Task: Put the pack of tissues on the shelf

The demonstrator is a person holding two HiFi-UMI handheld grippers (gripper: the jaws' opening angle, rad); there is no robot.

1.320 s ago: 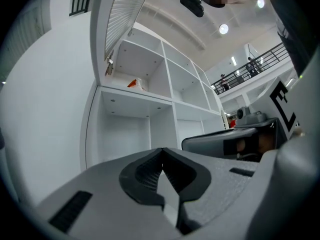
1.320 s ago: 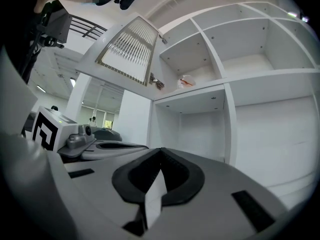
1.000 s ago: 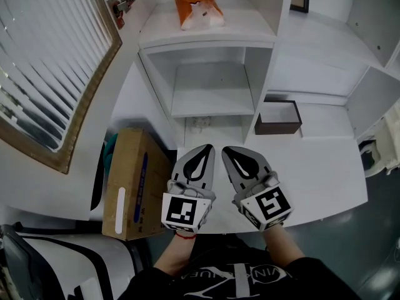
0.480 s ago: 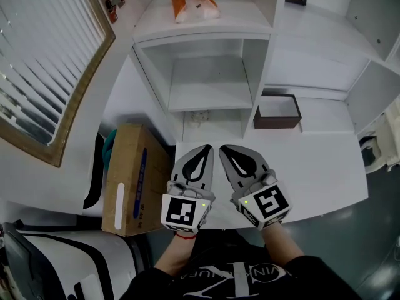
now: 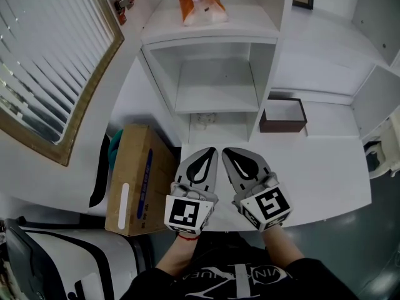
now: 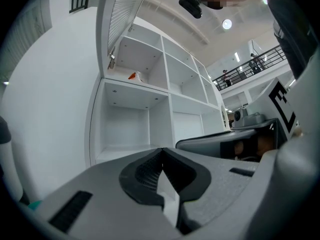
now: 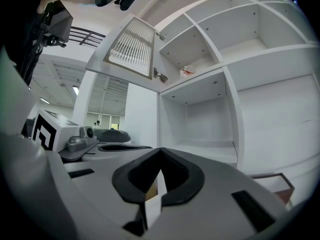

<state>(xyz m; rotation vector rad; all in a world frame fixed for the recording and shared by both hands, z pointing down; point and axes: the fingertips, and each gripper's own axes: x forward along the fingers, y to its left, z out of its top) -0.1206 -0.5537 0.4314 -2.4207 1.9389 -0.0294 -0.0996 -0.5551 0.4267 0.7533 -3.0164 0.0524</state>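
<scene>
One pack of tissues [image 5: 200, 2] sits up on the shelf unit's [image 5: 269, 67] top board, same spot as before. Two grippers, left gripper [image 5: 209, 150] and right gripper [image 5: 228, 151], are still side by side at the counter's [image 5: 325, 167] front edge, both pinched shut on nothing. One brown box [image 5: 283, 116] is at the counter's back, and one cardboard box [image 5: 139, 180] stands off its left edge.

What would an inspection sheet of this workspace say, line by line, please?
Surface: white desk in front of a white shelf unit.
Job's things: orange pack of tissues already lies on the upper shelf, no gripper near it.
Clutter: open brown box on the desk; cardboard box beside the desk, at left.
Grippers: left gripper and right gripper both shut, empty, side by side.
Cables: nothing seen.
Surroundings: slatted panel at left.
</scene>
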